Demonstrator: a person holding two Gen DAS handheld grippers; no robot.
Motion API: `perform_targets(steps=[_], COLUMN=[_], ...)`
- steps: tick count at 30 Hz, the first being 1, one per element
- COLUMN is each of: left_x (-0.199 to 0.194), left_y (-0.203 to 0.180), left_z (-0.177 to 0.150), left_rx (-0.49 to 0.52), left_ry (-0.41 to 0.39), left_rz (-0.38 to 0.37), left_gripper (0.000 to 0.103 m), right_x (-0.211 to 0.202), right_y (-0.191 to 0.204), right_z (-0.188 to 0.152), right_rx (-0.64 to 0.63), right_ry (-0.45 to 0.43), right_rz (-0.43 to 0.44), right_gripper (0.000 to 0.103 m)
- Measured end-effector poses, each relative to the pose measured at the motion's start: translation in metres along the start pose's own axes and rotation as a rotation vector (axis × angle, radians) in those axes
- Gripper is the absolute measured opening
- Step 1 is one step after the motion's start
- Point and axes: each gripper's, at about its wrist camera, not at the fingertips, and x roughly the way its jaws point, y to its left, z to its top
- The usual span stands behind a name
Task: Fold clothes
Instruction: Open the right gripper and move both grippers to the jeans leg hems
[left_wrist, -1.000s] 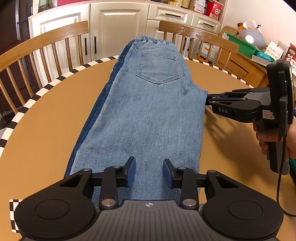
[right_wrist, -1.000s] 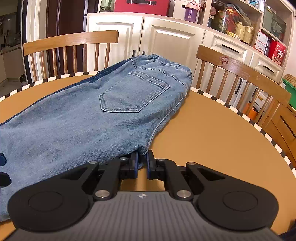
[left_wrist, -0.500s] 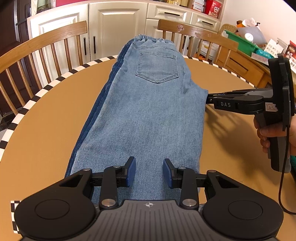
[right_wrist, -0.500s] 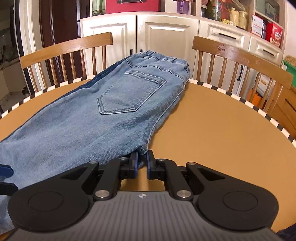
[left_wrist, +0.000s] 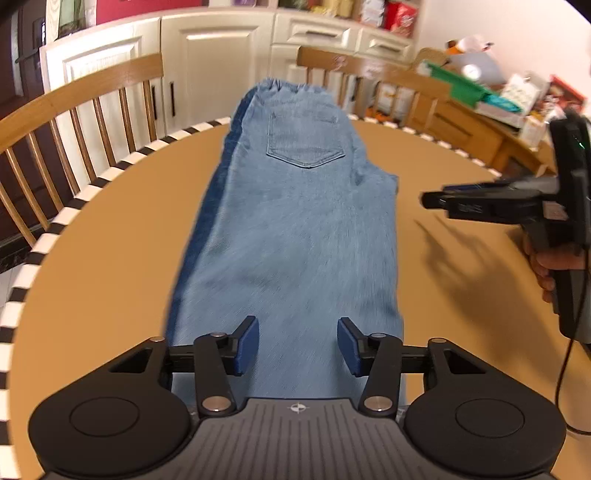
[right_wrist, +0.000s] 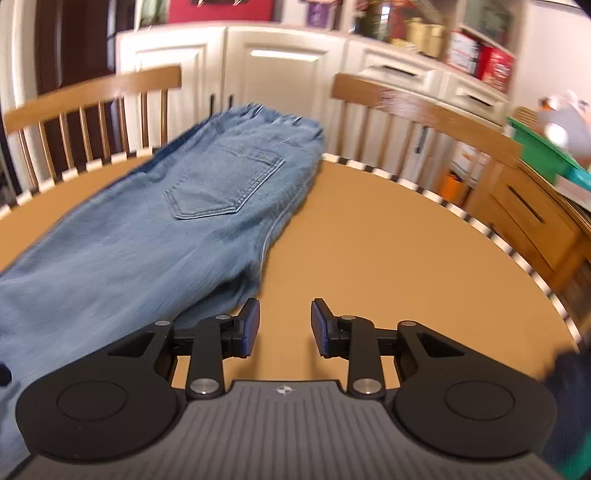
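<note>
Releasing both: left gripper (left_wrist: 297, 345) and right gripper (right_wrist: 284, 328) opening, nothing pinched. We back off the jeans (left_wrist: 295, 229) cleanly, no snagging, then regrip the hems.

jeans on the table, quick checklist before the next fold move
1. Jeans lie flat, folded lengthwise: ok.
2. Left tongs opening over the leg end, denim showing between the pads, no grip: ok.
3. Right tongs opening, clear of the side edge, nothing between them: ok.
4. Table bare beside the jeans: ok.
5. Waistband near the far rim, overhang: cannot tell.
6. Hem ends aligned: cannot tell, hidden.
</note>
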Motion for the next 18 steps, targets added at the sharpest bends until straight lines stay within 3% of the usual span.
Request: perform_targets(steps=[4, 7, 12, 18], left_x=[-0.051, -0.081, -0.098, -0.107], left_y=[0.032, 0.051, 0.059, 0.067], left_z=[-0.041, -0.072, -0.107, -0.134], left_rx=[0.09, 0.106, 0.159, 0.189], left_ry=[-0.033, -0.069, -0.026, 0.022], left_rz=[-0.013, -0.077, -0.132, -0.15], left_gripper=[0.052, 0.051, 0.043, 0.041], right_x=[-0.062, -0.096, -0.114, -0.133], right_y=[0.022, 0.071, 0.157, 0.179], right_z=[-0.043, -0.08, -0.117, -0.133], right_rx=[0.173, 0.248, 0.171, 0.184], right_ry=[-0.03, -0.056, 0.002, 0.037], right_rz=[0.059, 0.13, 0.146, 0.125], right_gripper=[0.034, 0.034, 0.026, 0.029])
